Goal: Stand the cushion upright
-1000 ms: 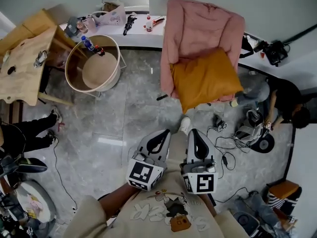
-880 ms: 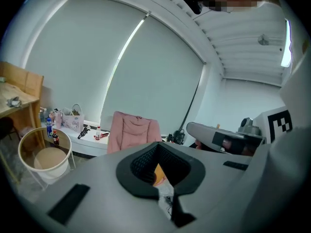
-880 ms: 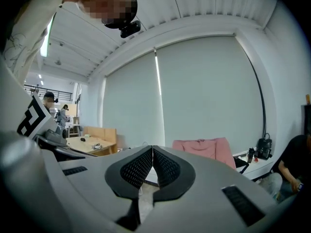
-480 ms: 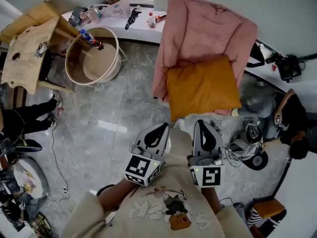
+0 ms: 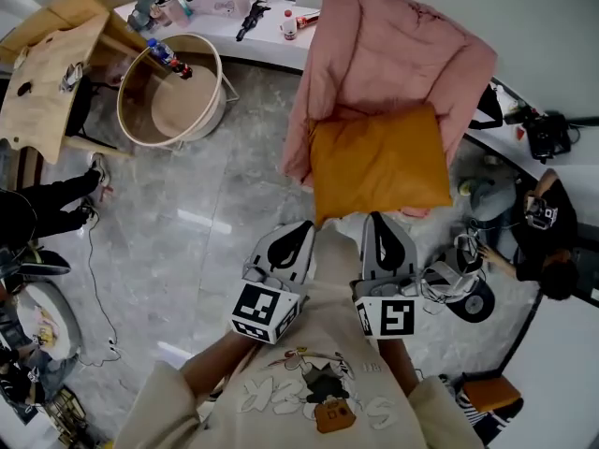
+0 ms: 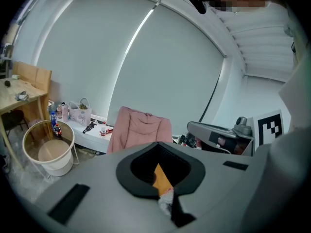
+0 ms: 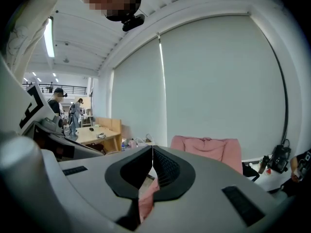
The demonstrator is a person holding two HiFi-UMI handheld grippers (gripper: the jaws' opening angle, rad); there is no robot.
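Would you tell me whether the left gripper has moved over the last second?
Yes. The left gripper has come closer to the orange cushion on the pink chair; its tip now nearly reaches the cushion's near edge.

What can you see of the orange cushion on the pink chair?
The orange cushion is a plump, roughly square pillow in plain mustard-orange fabric. It lies flat on the seat of the pink-draped chair, its far edge against the backrest and one near corner seeming to jut past the seat front. Only the chair touches it.
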